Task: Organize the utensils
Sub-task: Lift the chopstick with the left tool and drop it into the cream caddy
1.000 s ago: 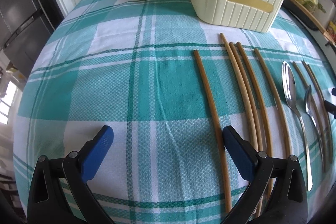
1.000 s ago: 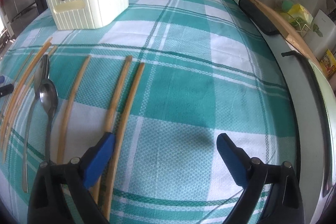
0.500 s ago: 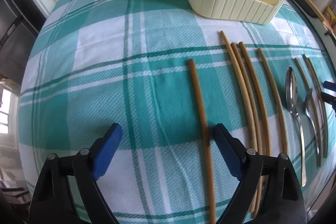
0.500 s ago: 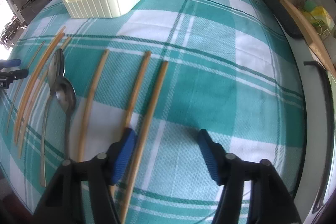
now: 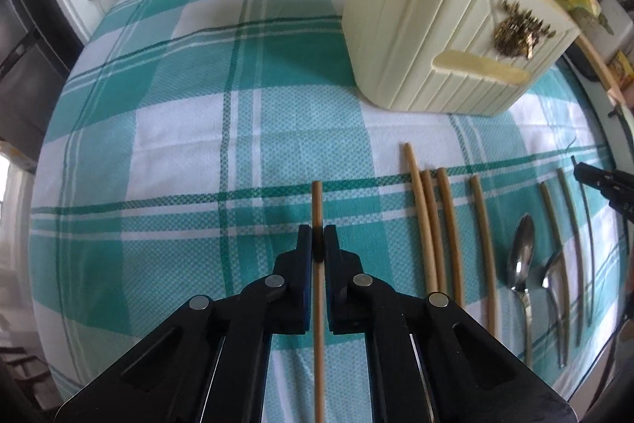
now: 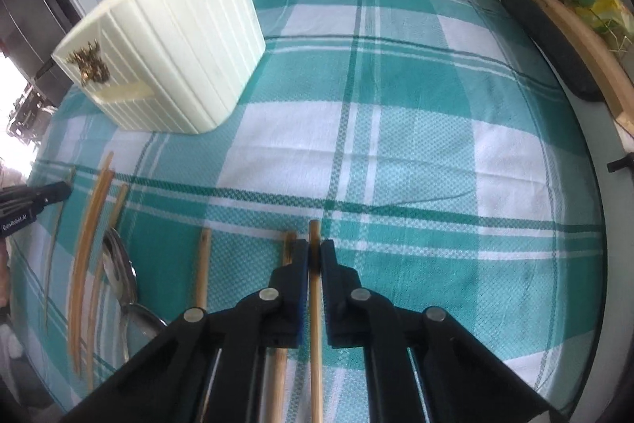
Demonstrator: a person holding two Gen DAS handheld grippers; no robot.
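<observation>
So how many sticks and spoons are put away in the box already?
None that I can see; the cream holder hides its inside. In hand: left gripper and right gripper each pinch one chopstick. Left on the cloth: more chopsticks and two spoons.

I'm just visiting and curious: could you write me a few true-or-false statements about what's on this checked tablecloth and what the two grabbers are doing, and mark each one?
1. The left gripper has its fingers closed on a wooden chopstick. True.
2. The right gripper is wide open and holds nothing. False: it is closed on the rightmost chopstick.
3. The cream holder lies tipped on its side. False: it stands upright on the tablecloth.
4. Two metal spoons lie among the chopsticks. True.
5. Chopsticks already stand in the holder. False: none show in it; all lie on the cloth.
</observation>
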